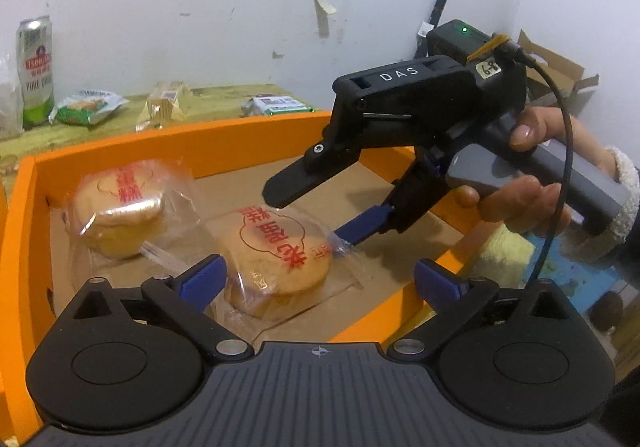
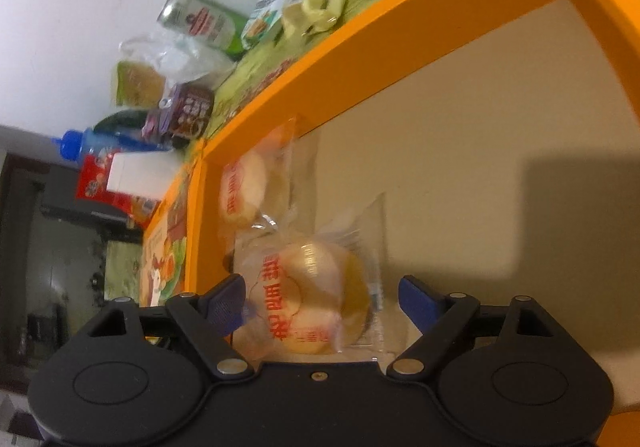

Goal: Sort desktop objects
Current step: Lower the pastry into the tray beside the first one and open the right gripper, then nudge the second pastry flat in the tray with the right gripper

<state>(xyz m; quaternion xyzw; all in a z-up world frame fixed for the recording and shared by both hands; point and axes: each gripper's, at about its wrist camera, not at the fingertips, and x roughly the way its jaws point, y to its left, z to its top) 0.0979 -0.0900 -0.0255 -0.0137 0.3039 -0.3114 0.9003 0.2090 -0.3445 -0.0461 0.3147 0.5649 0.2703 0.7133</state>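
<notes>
Even indoor light, fisheye-bent edges, slight blur.

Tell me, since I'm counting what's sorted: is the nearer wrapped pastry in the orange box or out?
In. The nearer wrapped pastry lies on the cardboard floor inside the orange box, beside the other pastry.

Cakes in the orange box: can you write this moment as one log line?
step: placing wrapped cakes | orange box: near cake, far cake inside | right claw: open at near cake's wrapper | left claw: open above box

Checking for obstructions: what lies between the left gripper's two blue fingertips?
In the left wrist view, the nearer wrapped pastry lies between the open left gripper fingertips, inside the orange box.
</notes>
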